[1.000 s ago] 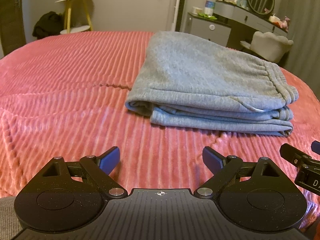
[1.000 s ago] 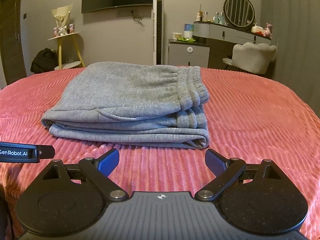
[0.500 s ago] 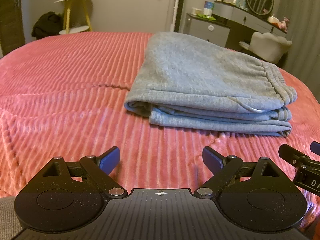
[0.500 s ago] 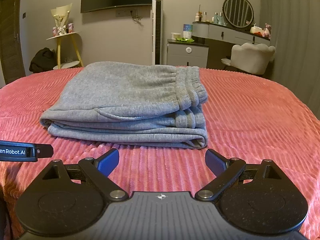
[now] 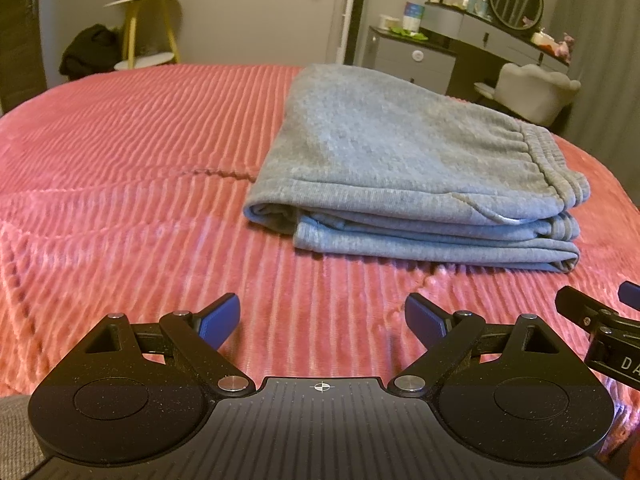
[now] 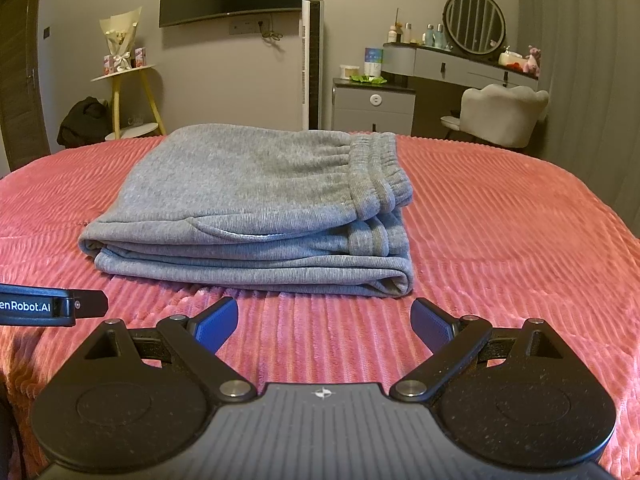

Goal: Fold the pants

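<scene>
Pants: the grey pants (image 6: 256,208) lie folded in a flat stack on the pink ribbed bedspread (image 6: 500,240), waistband on the right side.
Near edge: layered folds face both cameras, not touching either gripper.
Left gripper: the left gripper (image 5: 322,320) hovers near the bed's front edge, fingers spread wide, grasping nothing.
Right gripper: the right gripper (image 6: 324,320) sits just beside it, fingers likewise released and empty.
Open room: bare bedspread left and right of the stack.
</scene>
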